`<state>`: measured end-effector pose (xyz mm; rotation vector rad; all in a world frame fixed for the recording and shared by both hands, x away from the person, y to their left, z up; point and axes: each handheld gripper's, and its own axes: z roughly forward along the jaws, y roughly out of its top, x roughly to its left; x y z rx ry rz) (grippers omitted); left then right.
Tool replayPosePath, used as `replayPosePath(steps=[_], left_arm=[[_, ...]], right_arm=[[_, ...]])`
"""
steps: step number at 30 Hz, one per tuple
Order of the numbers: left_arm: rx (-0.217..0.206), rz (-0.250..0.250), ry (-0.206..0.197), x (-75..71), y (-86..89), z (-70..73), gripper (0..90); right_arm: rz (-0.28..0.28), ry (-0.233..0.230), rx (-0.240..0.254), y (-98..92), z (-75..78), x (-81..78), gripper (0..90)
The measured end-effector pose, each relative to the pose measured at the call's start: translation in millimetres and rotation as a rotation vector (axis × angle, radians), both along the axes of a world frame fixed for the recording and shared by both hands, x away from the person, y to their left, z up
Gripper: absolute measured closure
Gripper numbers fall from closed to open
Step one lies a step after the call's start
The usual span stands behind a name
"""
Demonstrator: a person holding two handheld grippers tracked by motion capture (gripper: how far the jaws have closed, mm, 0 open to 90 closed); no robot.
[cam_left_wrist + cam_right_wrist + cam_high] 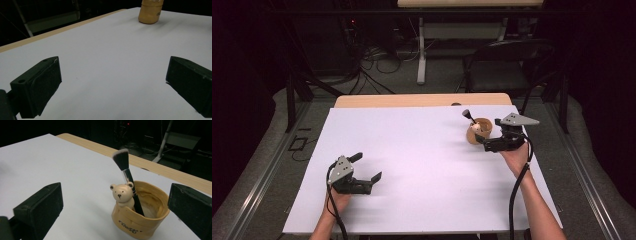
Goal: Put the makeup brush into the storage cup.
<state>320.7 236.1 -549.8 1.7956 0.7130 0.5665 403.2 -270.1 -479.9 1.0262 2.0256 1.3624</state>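
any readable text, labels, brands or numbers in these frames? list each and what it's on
Nothing legible.
Cup: a dark cursive word low on its front, below the bear; too blurred to read in the right gripper view.
Same cup in the left gripper view: a dark mark at its right edge, too small to read.
Brush, grippers, white sheet: no writing visible.
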Motion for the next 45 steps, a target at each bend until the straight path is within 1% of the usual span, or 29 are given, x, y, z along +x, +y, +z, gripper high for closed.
replayPosePath(steps=[2, 4, 5, 7, 9, 11, 12, 17, 20, 26, 27, 31, 35, 37, 40, 45], left_arm=[[-0.002, 0.003, 0.000, -0.2, 0.3, 0.0, 0.2], [-0.006, 0.005, -0.002, -0.6, 0.7, 0.3, 0.2], [-0.004, 0.005, -0.004, -0.8, 1.0, 0.5, 0.2], [-0.006, 0.001, -0.004, -0.9, 1.6, 0.6, 0.2], [-0.003, 0.006, -0.006, -1.5, 2.3, 0.8, 0.2], [-0.009, 0.008, -0.006, -1.9, 2.8, 0.9, 0.2], [-0.009, 0.009, -0.007, -2.3, 3.0, 1.0, 0.2], [-0.008, 0.006, -0.011, -3.8, 3.3, 1.7, 0.2], [-0.007, 0.003, -0.014, -4.7, 3.6, 2.0, 0.2], [-0.016, 0.015, -0.018, -7.9, 7.5, 2.7, 0.2], [-0.020, 0.015, -0.018, -8.4, 8.2, 2.7, 0.2], [-0.020, 0.016, -0.021, -11.3, 9.6, 2.6, 0.2], [-0.030, 0.019, -0.022, -14.5, 11.2, 2.4, 0.2], [-0.026, 0.019, -0.019, -16.4, 12.8, 1.7, 0.2], [-0.032, 0.018, -0.016, -20.0, 15.7, 0.7, 0.2], [-0.035, 0.025, -0.020, -23.8, 19.3, 0.9, 0.2]], right_arm=[[0.005, -0.003, 0.000, 0.7, -1.2, -1.8, 0.0], [0.008, 0.000, 0.012, 0.7, -2.5, -3.9, 0.0], [0.010, -0.008, 0.016, 1.2, -3.4, -4.4, 0.0], [0.013, -0.003, 0.011, 1.9, -4.0, -7.6, 0.0], [0.019, -0.013, 0.014, 3.5, -6.2, -10.7, 0.0], [0.023, -0.005, 0.007, 5.2, -7.5, -16.0, 0.0], [0.023, -0.014, 0.010, 6.2, -8.6, -18.0, 0.0], [0.039, -0.015, 0.006, 9.2, -12.4, -30.5, 0.0], [0.059, -0.027, 0.003, 12.7, -15.1, -37.8, 0.0], [0.091, -0.042, 0.005, 18.5, -17.1, -51.7, 0.0], [0.096, -0.050, 0.005, 19.1, -17.5, -53.6, 0.0], [0.108, -0.052, -0.002, 20.0, -18.6, -63.0, 0.0], [0.122, -0.062, 0.001, 19.9, -21.0, -70.7, 0.0], [0.130, -0.066, -0.002, 18.8, -22.7, -75.2, 0.0], [0.141, -0.074, 0.008, 16.3, -27.3, -83.4, 0.0], [0.168, -0.064, 0.002, 12.0, -36.5, -95.8, 0.0]])
